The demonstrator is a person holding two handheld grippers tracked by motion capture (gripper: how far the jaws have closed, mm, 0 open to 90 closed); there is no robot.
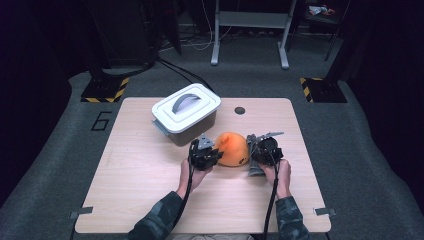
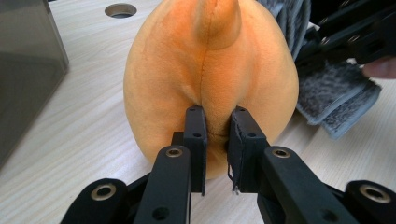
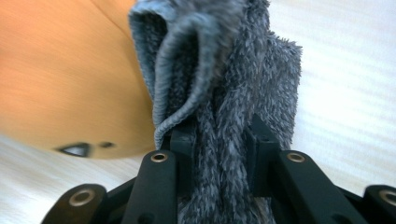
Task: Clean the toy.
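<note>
An orange plush toy sits mid-table between both hands. My left gripper presses against its left side; in the left gripper view the jaws pinch a fold of the orange plush at the left gripper. My right gripper is shut on a grey fuzzy cloth at the toy's right. In the right gripper view the grey cloth runs up between the jaws of the right gripper, with the orange plush just behind it.
A lidded container with a white lid and grey handle stands behind the toy to the left. A round cable hole sits near the table's far edge. The wooden table has bare surface at the left and front.
</note>
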